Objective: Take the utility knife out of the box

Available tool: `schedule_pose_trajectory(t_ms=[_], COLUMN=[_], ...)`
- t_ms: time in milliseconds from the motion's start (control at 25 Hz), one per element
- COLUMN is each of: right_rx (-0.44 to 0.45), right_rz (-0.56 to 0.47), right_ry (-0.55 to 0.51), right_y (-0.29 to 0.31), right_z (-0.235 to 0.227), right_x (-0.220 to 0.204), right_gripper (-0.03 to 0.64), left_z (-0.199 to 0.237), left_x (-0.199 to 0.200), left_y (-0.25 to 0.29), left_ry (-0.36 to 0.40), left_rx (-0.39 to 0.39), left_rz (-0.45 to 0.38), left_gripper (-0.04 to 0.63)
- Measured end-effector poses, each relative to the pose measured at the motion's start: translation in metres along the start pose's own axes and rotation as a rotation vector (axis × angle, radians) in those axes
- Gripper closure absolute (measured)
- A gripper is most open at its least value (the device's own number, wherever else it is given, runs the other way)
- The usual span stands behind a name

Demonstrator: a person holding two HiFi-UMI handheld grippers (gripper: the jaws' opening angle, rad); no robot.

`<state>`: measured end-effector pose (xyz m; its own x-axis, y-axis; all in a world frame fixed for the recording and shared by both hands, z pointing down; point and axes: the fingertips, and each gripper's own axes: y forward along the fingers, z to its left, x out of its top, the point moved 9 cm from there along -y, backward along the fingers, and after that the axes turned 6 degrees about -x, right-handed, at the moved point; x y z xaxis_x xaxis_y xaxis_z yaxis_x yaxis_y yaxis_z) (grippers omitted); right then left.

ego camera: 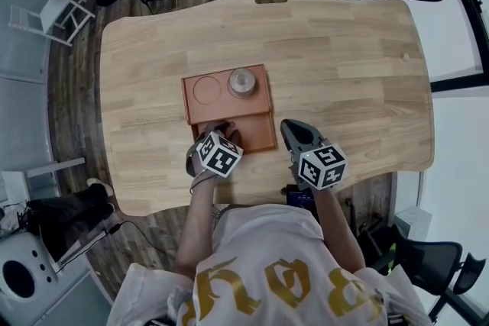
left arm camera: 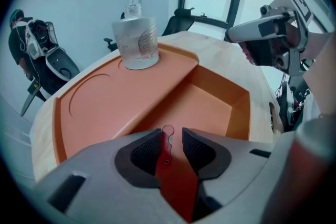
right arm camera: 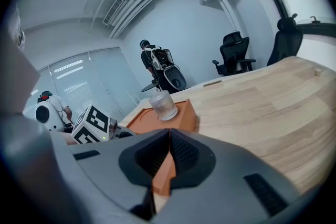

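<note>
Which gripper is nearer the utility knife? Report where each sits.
Left. The left gripper has the utility knife between its open jaws, over the box; the right gripper, shut, is beside the box.

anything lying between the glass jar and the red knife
Nothing loose: between jar and knife lies only bare box, its orange shelf then its sunken compartment; the left gripper view shows it.

The table (ego camera: 344, 50) is pale wood, matt, with a fine grain. On it, the box (ego camera: 256, 132) looks like smooth matt plastic. The jar (ego camera: 242, 82) on the box is clear — glass or plastic, hard to tell. The utility knife (left arm camera: 173, 176) is smooth red plastic. The left gripper (left arm camera: 171, 136) is matt grey plastic, its pads (left arm camera: 146, 150) dark and finely ribbed.
</note>
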<state>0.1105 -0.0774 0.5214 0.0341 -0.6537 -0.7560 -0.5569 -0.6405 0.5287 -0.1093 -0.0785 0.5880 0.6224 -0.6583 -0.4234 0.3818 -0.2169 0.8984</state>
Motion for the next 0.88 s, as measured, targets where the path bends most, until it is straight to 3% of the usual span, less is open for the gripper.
schedule_pose_trajectory(t_ms=[320, 520, 880], right_rx=[0.014, 0.014, 0.019], right_rz=[0.011, 0.008, 0.0], right_ry=[0.0, 0.011, 0.012], right_y=[0.0019, -0.0005, -0.0004], right_z=[0.0029, 0.0032, 0.0064], right_x=[-0.0024, -0.0026, -0.0002], right_gripper=[0.604, 0.604, 0.604], left_z=[-0.0008, -0.0004, 0.0021], left_x=[-0.0025, -0.0064, -0.0056], left_y=[0.0079, 0.0076, 0.0078], left_ry=[0.005, -0.07, -0.059], left_rx=[0.042, 0.019, -0.006], left_rz=[0.064, 0.034, 0.035], left_gripper=[0.479, 0.492, 0.54])
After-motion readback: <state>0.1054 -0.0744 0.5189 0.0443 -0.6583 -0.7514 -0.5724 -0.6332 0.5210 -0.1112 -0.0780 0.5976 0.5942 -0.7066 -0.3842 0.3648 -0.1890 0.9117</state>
